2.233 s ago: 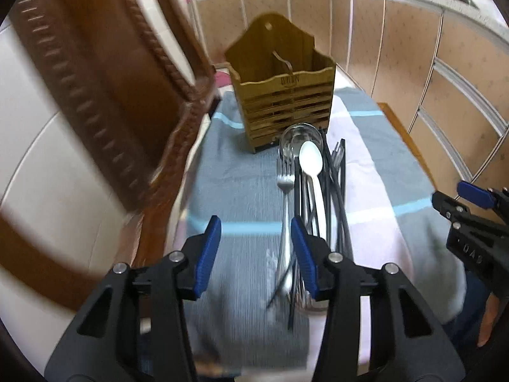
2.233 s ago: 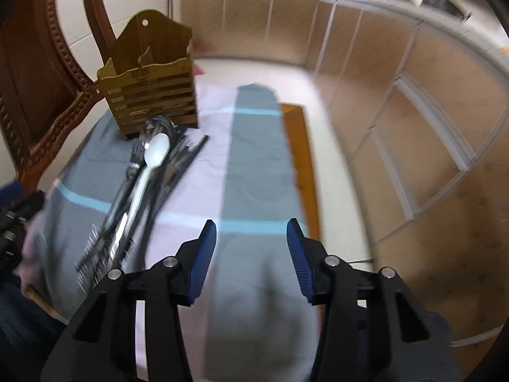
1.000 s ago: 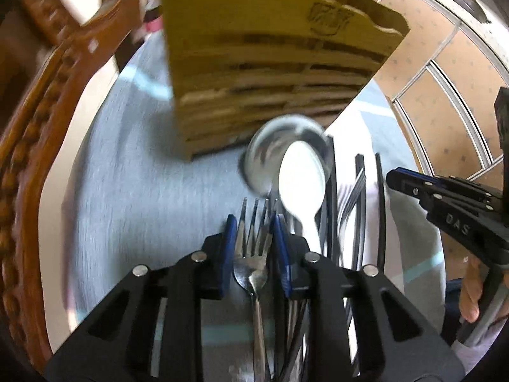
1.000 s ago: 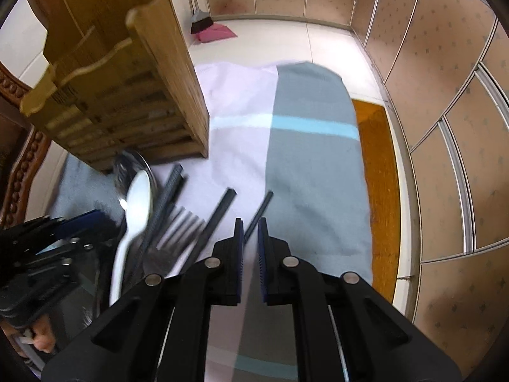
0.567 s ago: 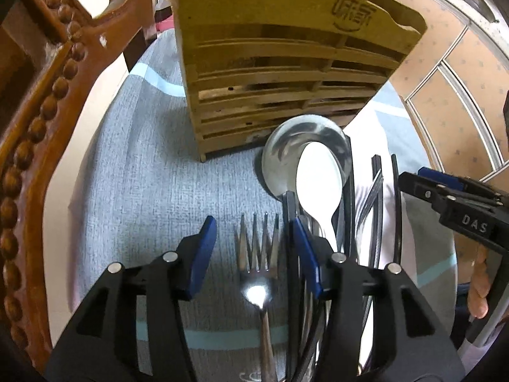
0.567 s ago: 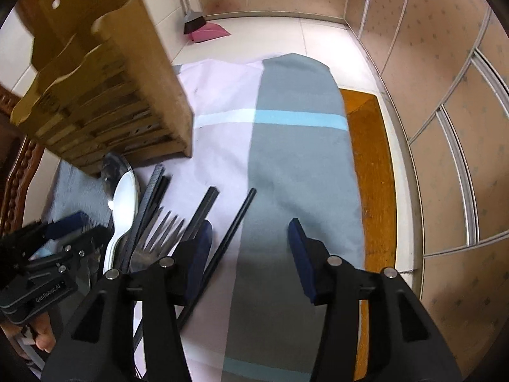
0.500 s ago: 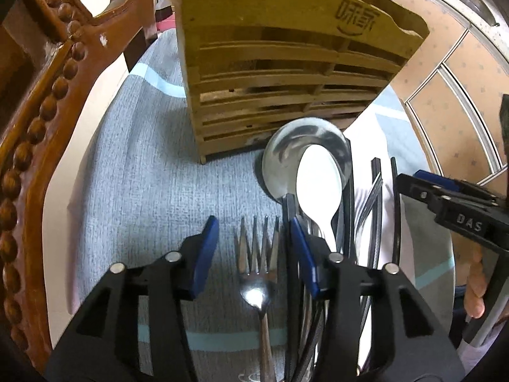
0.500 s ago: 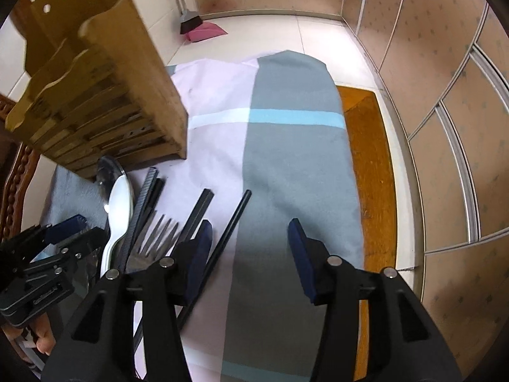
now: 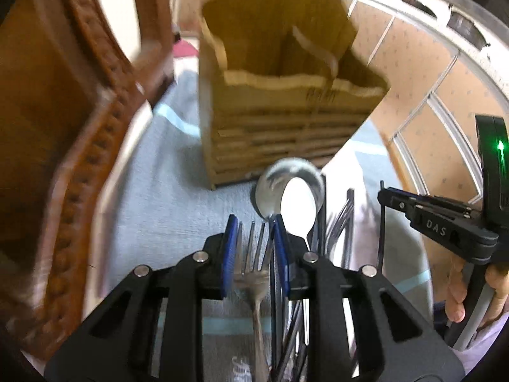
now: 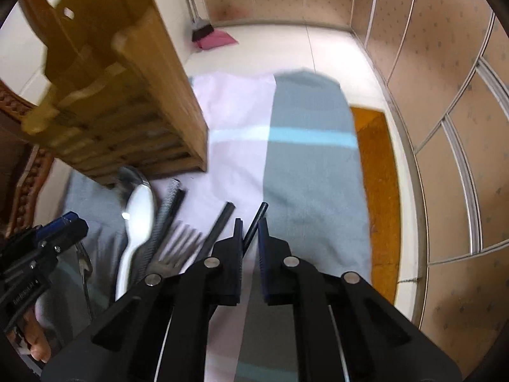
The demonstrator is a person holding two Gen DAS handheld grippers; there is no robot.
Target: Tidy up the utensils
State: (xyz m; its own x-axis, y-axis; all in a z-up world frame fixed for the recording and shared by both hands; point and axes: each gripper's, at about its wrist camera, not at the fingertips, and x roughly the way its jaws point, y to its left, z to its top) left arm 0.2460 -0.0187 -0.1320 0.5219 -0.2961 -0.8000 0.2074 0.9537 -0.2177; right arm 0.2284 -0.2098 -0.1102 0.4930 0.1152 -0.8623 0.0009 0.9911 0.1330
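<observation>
Utensils: mixed heap lying on grey, pink and light-blue striped cloth (image 10: 305, 165), just in front of slatted two-compartment wooden caddy (image 9: 286, 117). Stainless steel four-tined fork (image 9: 254, 264) now between blue pads of left gripper (image 9: 253, 248); jaws closing, pads pressing head of fork just below tines, where half a second ago same jaws stood spread on either side of it. Left wrist view blurred and caddy seen from higher up than before, open compartments now visible from above; taken to mean fork being lifted clear of heap. Thin black chopstick (image 10: 254, 222) clamped between pads of right gripper (image 10: 248, 238), jaws drawn nearly together on it; also spread wide half a second ago. Far tip of chopstick apparently low over cloth; cannot tell whether touching. Remaining on cloth: white plastic spoon (image 10: 136, 219) lying over round steel ladle bowl (image 9: 289, 187), second black chopstick (image 10: 219, 226), a second fork and further dark chopsticks beside them, heap touching throughout. Both caddy compartments apparently empty as far as visible. Judgement: two grasps just secured, sorting at its start, no item yet delivered; next move likely transport to caddy, tip-down insertion needed. Risk noted: slender chopstick pivoting or slipping in narrow grip.
</observation>
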